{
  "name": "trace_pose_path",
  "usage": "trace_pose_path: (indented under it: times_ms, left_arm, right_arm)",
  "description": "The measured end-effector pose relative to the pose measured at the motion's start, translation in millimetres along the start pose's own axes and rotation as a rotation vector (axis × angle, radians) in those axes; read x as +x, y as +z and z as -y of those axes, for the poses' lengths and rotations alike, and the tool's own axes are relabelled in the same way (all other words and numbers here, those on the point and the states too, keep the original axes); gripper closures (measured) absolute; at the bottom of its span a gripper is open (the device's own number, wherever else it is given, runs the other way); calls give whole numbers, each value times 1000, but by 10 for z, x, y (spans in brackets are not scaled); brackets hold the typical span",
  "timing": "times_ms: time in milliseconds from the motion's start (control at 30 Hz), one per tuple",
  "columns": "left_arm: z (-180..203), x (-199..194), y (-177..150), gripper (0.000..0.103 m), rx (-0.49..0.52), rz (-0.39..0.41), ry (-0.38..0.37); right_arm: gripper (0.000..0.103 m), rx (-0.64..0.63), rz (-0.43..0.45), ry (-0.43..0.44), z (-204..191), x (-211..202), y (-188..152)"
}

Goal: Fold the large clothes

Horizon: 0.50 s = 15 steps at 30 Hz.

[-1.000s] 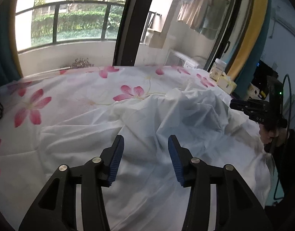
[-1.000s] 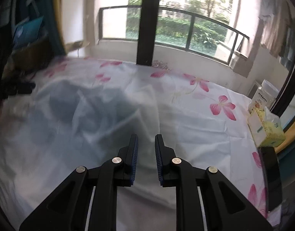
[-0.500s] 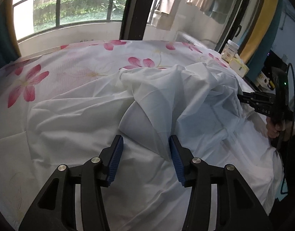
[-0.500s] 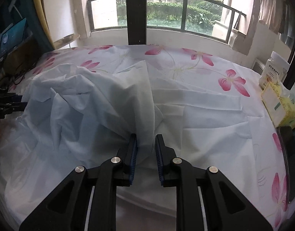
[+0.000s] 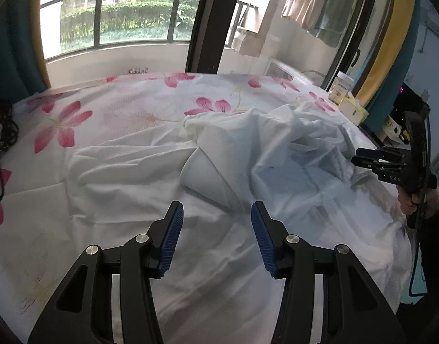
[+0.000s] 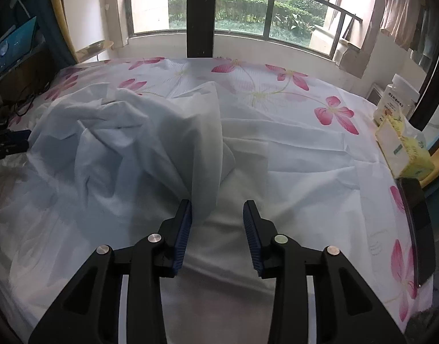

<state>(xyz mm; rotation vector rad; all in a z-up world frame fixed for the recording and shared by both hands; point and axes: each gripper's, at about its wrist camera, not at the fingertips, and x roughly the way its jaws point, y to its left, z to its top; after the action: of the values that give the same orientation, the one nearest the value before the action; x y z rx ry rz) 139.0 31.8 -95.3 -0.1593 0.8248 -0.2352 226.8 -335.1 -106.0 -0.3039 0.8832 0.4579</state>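
A large white garment [image 5: 276, 154] lies crumpled in a heap on a bed with a pink-flower sheet [image 5: 127, 114]. My left gripper [image 5: 216, 232] hovers open over flat white cloth, just short of a folded corner of the heap, nothing between its pads. The right gripper [image 6: 216, 229] has its jaws opening; a fold of the white garment [image 6: 202, 154] drapes against its left pad, and the right pad stands apart from it. The right gripper [image 5: 371, 159] also shows at the far right of the left wrist view, held by a hand.
A white jar [image 6: 395, 100] and a yellow tissue box [image 6: 403, 149] stand at the bed's right edge, with a dark phone [image 6: 417, 218] nearer. A window with a railing [image 6: 248, 5] lies beyond. A screen [image 6: 13, 43] and cables sit at the left.
The right jaws, closed on a fold half a second ago, have spread apart and the fold hangs loose. The garment heap has settled lower. The left gripper drew back a little, still open.
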Motion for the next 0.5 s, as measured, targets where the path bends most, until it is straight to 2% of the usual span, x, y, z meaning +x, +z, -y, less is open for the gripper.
trace_pose_path:
  times_ms: [100,167,500]
  left_arm:
    - [10,-141,-43,51,0,20,3]
    - [17,-235,-86,51,0,32,6]
    - [51,-638,-351,51,2,71,11]
  right_arm:
    - [65,1,8,-11,-9,-96,-27]
    - [56,2,17,-21,-13,-172,-51]
    - [54,7,57,-53,-41,-569,-231]
